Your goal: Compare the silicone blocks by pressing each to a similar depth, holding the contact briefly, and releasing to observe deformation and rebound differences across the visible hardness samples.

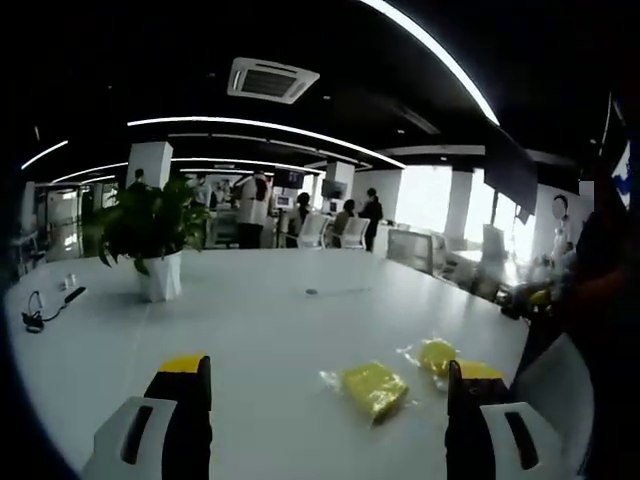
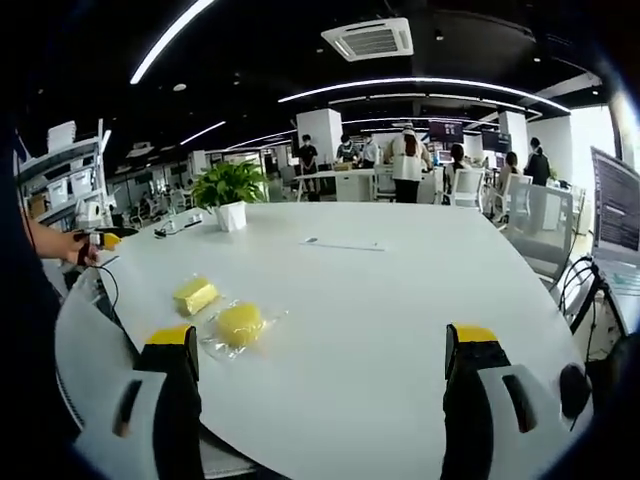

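In the left gripper view we hold the left gripper point(image 1: 328, 395) with jaws wide apart over the table point(image 1: 260, 320); the block point(image 1: 374, 387) lies at 1 o'clock of it, long axis running 10 to 4; the disc point(image 1: 437, 355) sits just beside. In the right gripper view the right gripper point(image 2: 320, 365) gapes, empty; both samples lie at 10 o'clock.

Right gripper point(image 2: 325, 395) fingers spread wide above the white table point(image 2: 400, 300); 2 yellow silicone blocks point(image 2: 240, 323) lie just left.
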`<move>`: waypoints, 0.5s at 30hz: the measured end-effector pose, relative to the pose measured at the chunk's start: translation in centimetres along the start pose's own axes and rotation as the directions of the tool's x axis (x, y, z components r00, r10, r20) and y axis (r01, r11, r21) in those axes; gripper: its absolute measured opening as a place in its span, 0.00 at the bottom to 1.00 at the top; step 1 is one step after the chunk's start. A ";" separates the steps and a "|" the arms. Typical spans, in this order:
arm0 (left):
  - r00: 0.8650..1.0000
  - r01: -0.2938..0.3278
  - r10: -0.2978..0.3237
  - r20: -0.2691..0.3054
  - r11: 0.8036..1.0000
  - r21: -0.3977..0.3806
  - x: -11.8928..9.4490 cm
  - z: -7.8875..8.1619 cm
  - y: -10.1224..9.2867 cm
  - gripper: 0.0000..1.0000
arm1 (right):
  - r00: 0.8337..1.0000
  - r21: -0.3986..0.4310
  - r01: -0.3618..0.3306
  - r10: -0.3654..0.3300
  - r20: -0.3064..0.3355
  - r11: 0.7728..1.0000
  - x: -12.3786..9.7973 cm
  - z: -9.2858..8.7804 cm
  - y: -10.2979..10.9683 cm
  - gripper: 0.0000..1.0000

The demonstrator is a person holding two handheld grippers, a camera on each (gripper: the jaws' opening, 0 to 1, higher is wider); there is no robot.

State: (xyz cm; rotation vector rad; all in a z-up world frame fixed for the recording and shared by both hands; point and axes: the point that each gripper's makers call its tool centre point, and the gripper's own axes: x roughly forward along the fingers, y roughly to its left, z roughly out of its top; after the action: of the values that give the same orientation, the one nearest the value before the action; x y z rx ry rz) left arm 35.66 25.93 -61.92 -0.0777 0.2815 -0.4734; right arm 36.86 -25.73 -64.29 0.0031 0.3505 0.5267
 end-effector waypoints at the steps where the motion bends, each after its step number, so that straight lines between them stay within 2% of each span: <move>1: 1.000 0.000 0.000 -0.002 1.000 0.009 -0.1 0.0 -0.1 1.00 | 1.000 -0.003 0.003 -0.003 0.003 1.000 0.0 -0.1 -0.2 0.96; 4: 1.000 -0.003 0.003 -0.006 1.000 0.013 -0.2 -0.1 0.3 1.00 | 1.000 -0.003 0.005 -0.005 -0.011 1.000 0.1 -0.7 -0.3 0.96; 5: 1.000 -0.022 0.022 0.010 0.999 -0.024 -0.4 0.3 0.6 1.00 | 1.000 -0.002 0.003 -0.003 -0.012 1.000 0.1 -0.8 -0.3 0.96; 7: 0.998 -0.038 0.039 0.038 0.999 -0.032 -0.6 1.2 1.2 1.00 | 1.000 -0.012 -0.006 0.006 -0.006 1.000 0.2 -0.8 -0.1 0.96; 11: 0.999 -0.052 0.052 0.014 0.999 -0.006 -0.7 1.4 1.4 1.00 | 1.000 -0.017 -0.010 0.010 -0.008 1.000 0.4 -0.7 -0.1 0.96; 15: 0.998 -0.060 0.060 0.017 0.998 -0.010 -0.9 1.7 1.3 1.00 | 1.000 -0.008 -0.009 0.009 -0.005 1.000 0.3 -0.6 -0.2 0.96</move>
State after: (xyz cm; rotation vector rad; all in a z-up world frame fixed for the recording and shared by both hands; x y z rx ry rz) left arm 35.99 27.52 -60.29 -0.0827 0.2689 -0.4119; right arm 36.98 -25.79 -65.02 -0.0046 0.3530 0.5371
